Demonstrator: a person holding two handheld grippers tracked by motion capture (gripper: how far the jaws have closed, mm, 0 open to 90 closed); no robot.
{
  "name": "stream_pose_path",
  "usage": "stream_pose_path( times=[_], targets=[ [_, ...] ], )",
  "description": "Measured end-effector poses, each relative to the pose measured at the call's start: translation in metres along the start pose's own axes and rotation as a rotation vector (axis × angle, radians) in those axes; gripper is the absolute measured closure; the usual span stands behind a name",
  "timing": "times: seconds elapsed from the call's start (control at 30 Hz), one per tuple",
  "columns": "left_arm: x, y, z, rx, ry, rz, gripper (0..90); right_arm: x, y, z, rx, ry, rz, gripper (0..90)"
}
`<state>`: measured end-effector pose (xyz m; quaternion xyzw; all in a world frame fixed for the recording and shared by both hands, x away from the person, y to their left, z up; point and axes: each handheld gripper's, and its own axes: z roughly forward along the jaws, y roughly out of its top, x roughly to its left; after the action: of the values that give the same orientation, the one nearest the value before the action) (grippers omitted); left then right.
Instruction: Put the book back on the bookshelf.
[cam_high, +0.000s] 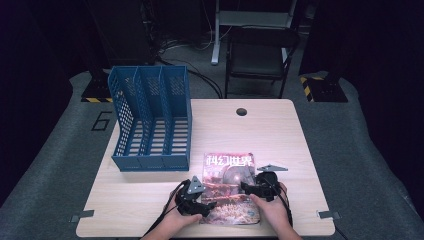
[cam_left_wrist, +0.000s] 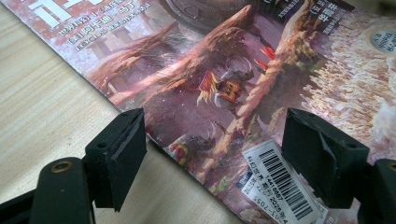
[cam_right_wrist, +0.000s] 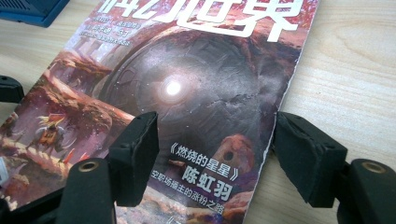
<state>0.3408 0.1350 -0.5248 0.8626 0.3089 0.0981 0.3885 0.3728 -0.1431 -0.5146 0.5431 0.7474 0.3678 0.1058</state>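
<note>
A magazine with a reddish fantasy cover lies flat on the wooden table near its front edge. My left gripper rests at the magazine's left edge. In the left gripper view the magazine runs between the wide-apart jaws of the left gripper, one pad over the bare wood and one over the barcode corner, neither pressing. My right gripper sits at the right side. In the right gripper view the right gripper stands open, with its jaws straddling the right edge of the magazine.
A blue three-slot file rack stands at the table's back left, and its corner appears in the right gripper view. A round cable hole is near the far edge. A dark chair stands behind the table.
</note>
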Motion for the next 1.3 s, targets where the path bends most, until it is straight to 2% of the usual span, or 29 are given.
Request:
stream_pose_path(
  times=[0.1,0.17,0.33,0.57,0.63,0.83,1.0,1.1,1.3],
  targets=[
    [0.000,0.000,0.000,0.003,-0.009,0.000,21.9,-0.003,0.001,-0.001,-0.001,0.020,0.021,32.3],
    [0.000,0.000,0.000,-0.004,-0.008,-0.007,22.0,-0.005,0.001,-0.002,0.000,0.039,0.062,33.7],
    [0.000,-0.001,0.000,-0.010,-0.012,-0.008,22.0,-0.014,0.000,-0.004,-0.012,0.083,0.126,36.3],
    [0.001,-0.002,-0.001,-0.010,-0.011,0.003,22.0,-0.012,0.002,-0.006,-0.024,0.080,0.110,36.2],
    [0.000,-0.003,0.000,-0.025,0.001,-0.005,22.0,-0.012,0.002,-0.007,-0.029,0.085,0.108,36.4],
    [0.001,-0.002,-0.001,-0.012,-0.011,-0.001,22.0,-0.009,0.005,-0.012,-0.047,0.093,0.097,36.9],
    [0.001,-0.003,-0.001,-0.016,-0.013,-0.001,22.1,-0.003,0.008,-0.018,-0.068,0.102,0.070,37.4],
    [0.001,-0.003,-0.001,-0.014,-0.011,0.004,22.1,-0.001,0.012,-0.022,-0.082,0.127,0.040,37.6],
    [0.002,-0.004,-0.001,-0.025,-0.014,0.003,22.1,0.006,0.020,-0.027,-0.059,0.214,0.035,39.5]
  ],
)
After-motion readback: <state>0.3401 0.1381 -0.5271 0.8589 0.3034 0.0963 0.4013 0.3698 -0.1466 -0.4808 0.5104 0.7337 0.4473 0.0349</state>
